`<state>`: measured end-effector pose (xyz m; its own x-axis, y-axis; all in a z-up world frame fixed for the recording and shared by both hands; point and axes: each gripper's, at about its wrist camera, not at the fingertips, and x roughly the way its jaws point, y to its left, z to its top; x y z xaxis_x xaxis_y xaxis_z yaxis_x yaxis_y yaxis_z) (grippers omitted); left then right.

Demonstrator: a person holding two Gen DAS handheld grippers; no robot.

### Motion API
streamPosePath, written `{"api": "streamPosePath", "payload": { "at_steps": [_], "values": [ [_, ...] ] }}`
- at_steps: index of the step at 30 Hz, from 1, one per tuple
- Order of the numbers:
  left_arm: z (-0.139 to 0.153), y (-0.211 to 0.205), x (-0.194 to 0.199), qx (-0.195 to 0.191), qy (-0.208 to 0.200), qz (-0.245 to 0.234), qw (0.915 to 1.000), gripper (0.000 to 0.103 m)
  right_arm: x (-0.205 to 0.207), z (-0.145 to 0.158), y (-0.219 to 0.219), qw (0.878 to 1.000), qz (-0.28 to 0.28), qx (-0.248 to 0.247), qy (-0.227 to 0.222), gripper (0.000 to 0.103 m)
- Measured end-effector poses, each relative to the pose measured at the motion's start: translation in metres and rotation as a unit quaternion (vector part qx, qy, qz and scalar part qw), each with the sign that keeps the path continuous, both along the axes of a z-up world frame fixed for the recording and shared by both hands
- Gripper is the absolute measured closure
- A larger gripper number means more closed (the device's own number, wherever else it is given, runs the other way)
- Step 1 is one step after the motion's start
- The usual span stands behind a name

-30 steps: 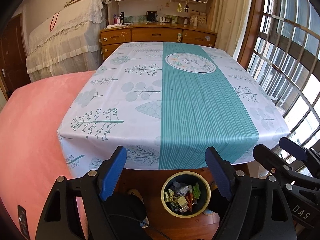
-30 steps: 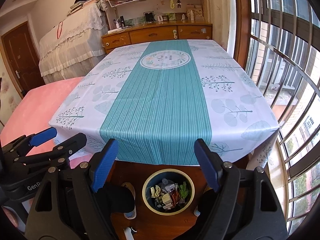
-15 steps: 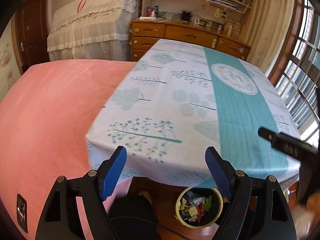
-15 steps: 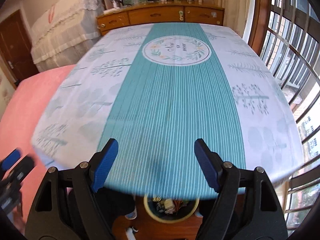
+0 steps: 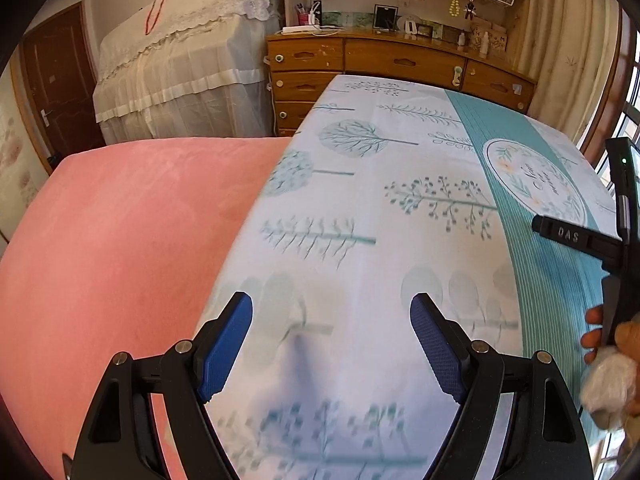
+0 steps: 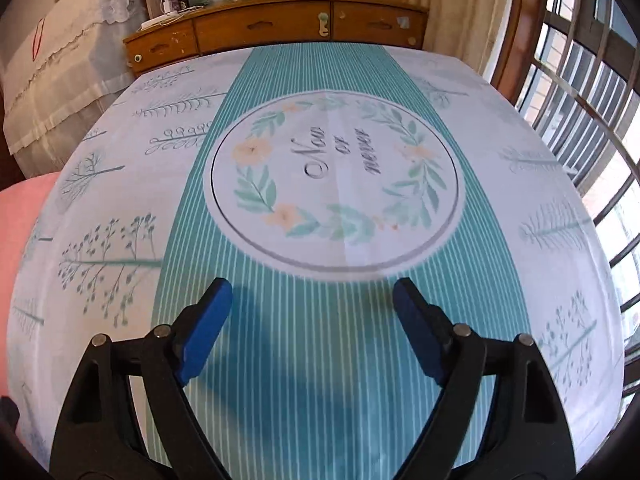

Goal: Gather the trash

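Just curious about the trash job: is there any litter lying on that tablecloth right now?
No, the tablecloth shows only its printed pattern in both views, with no loose scraps on it.

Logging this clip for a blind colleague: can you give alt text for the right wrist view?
The right gripper, jaws opening with nothing between them, hovers over a table covered by a white and teal cloth with a round flower wreath print. A wooden dresser stands behind, barred windows at right.
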<state>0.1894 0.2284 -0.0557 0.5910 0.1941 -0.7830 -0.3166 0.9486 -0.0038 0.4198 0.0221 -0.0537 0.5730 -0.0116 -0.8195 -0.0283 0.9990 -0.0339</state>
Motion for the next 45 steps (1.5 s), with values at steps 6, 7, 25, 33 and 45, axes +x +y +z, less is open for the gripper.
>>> {"api": "streamPosePath", "payload": {
  "at_steps": [6, 7, 25, 33, 45],
  "values": [
    [-0.013, 0.003, 0.065, 0.028, -0.001, 0.001, 0.9996, 0.02, 0.021, -0.004, 0.007, 1.0, 0.014, 0.0, -0.015, 0.007],
    [-0.015, 0.003, 0.073, 0.029, 0.002, 0.0, 0.9996, 0.02, 0.022, -0.005, 0.008, 1.0, 0.013, -0.002, -0.015, 0.006],
    [-0.048, -0.003, 0.133, -0.011, 0.017, -0.031, 0.9993, 0.005, 0.02, -0.006, 0.009, 1.0, 0.013, -0.002, -0.016, 0.005],
    [-0.048, 0.0, 0.131, -0.015, 0.018, -0.027, 0.9994, 0.003, 0.021, -0.006, 0.009, 1.0, 0.013, -0.002, -0.016, 0.005],
    [-0.048, 0.0, 0.132, -0.015, 0.018, -0.027, 0.9994, 0.003, 0.02, -0.006, 0.009, 1.0, 0.013, -0.002, -0.016, 0.005]
  ]
}}
